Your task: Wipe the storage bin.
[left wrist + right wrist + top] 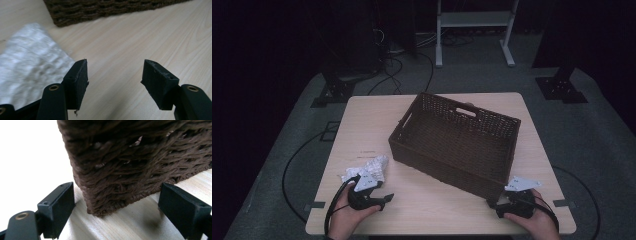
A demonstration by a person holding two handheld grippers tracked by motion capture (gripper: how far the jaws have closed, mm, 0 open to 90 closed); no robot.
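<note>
At lower left, the left gripper (387, 198) stands open and empty just beside a white crumpled cloth (371, 168); lower right, the open right gripper (492, 204) flanks the wicker basket (452, 150) corner without touching.

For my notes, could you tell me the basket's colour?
Dark brown basket, clearest in the right gripper view.

1. A lab or recording room, probably; the surroundings are too dark to be sure.
2. One small wooden table (362, 120) stands on grey carpet (287, 150).
3. Cables (397, 70) trail across it.
4. Black stand bases (562, 90) flank a white metal frame (474, 20).
</note>
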